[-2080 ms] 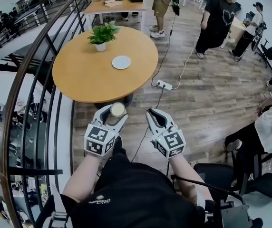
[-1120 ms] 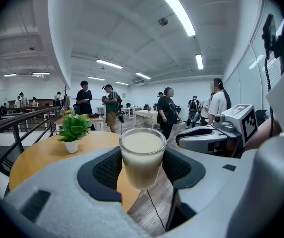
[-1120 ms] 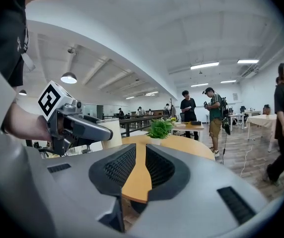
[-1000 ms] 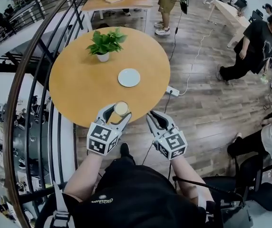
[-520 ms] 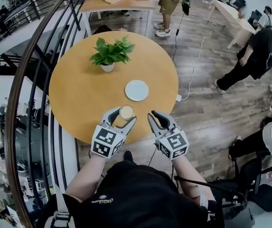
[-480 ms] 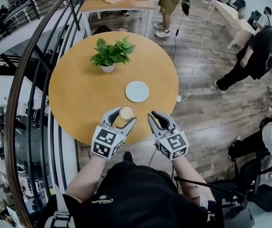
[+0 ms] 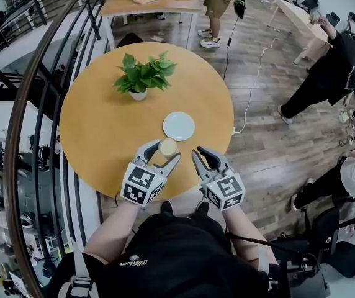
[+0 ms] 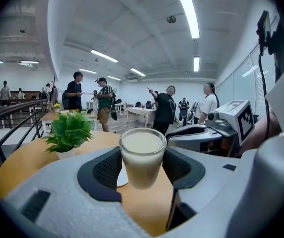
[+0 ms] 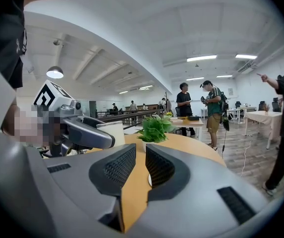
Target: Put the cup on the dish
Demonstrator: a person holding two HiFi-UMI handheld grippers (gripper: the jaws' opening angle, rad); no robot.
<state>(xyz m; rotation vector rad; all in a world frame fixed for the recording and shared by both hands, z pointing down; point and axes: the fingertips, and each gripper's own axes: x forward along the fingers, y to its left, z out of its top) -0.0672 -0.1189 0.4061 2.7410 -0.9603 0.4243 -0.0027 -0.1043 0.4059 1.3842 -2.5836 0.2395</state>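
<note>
Cup (image 8: 142, 157): tapered clear glass, milky-looking inside. It is gripped at mid-height between the ribbed black pads of the left gripper (image 7: 162, 153), whose fingers are spread wide around it. It is carried in the air over the near part of the round, smooth wooden surface (image 7: 103, 123), just short of the flat, round white dish (image 7: 179, 126).

Right gripper (image 7: 198, 152): fingers drawn together to a thin slit, held beside the left.

A leafy green plant (image 7: 141, 76) in a small white pot is seen beyond the dish. The surface's left side is bordered by a curved dark metal railing (image 7: 38, 104).
</note>
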